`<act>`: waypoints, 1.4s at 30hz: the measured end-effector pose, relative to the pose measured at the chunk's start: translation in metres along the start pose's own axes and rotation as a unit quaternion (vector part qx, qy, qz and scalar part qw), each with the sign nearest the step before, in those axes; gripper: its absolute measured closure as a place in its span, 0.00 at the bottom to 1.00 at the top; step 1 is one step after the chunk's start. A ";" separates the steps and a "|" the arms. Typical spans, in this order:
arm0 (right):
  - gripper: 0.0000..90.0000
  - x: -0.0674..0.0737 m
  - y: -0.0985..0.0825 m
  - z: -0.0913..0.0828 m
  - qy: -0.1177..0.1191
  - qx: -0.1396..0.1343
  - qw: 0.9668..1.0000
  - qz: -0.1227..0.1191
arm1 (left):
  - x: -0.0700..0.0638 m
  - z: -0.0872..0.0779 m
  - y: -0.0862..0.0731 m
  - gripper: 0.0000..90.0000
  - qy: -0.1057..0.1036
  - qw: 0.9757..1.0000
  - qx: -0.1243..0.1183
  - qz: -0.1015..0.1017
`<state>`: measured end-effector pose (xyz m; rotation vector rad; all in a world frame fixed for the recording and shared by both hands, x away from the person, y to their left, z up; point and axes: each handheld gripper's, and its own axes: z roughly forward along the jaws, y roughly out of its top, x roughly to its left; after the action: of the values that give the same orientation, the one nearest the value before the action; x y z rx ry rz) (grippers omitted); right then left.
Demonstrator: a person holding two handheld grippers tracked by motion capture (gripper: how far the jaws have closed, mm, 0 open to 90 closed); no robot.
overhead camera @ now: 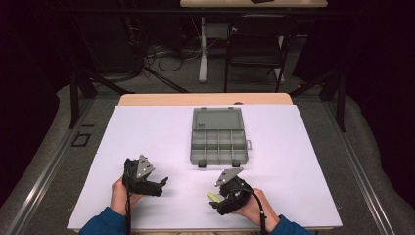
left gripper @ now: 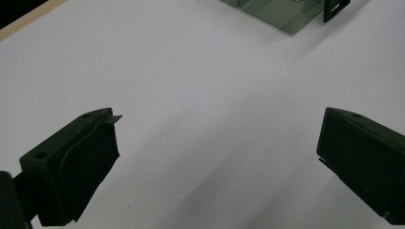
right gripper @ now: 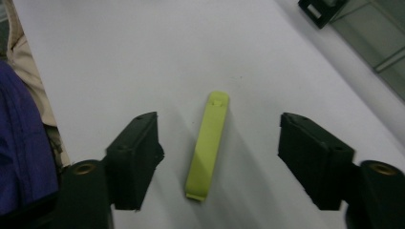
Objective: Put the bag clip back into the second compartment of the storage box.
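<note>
Grey compartment organiser box (overhead camera: 218,143), lid open flat toward the far edge, lying on the white table sheet (overhead camera: 147,137), dividers bare. Left gripper (overhead camera: 164,182), held nearer the person than the box and off its left corner, jaws spread wide over bare sheet with nothing between them. Right gripper (overhead camera: 214,199), nearer the person than the box's right corner, jaws likewise wide apart, straddling without touching a yellow-green plastic clip strip (right gripper: 207,145) flat on the sheet.

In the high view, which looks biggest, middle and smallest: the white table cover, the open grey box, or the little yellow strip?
1. White table cover
2. Open grey box
3. Yellow strip, partly hidden by the right gripper
</note>
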<state>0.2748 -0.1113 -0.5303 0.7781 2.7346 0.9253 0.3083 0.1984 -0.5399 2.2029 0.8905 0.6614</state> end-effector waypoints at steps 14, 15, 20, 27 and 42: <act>0.81 0.007 0.002 0.015 -0.007 0.045 0.999 0.011 | 0.001 0.001 0.001 0.00 -0.003 1.000 -0.003 -0.003; 0.82 0.006 0.001 0.015 -0.008 0.045 0.999 0.008 | 0.001 0.001 0.001 0.00 -0.004 1.000 -0.002 -0.002; 0.86 0.006 0.000 0.015 -0.011 0.041 0.999 0.014 | 0.001 0.003 0.002 0.00 -0.003 1.000 -0.002 0.001; 0.86 0.004 -0.003 0.012 -0.017 0.026 0.999 0.008 | 0.001 0.003 0.002 0.00 -0.006 1.000 -0.003 0.003; 0.87 0.002 -0.003 0.000 -0.026 -0.009 1.000 0.000 | -0.001 0.004 0.003 0.00 -0.007 1.000 -0.006 0.005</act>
<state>0.2713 -0.1121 -0.5319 0.7867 2.6777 0.9146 0.3111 0.1947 -0.5405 2.1999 0.8662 0.6547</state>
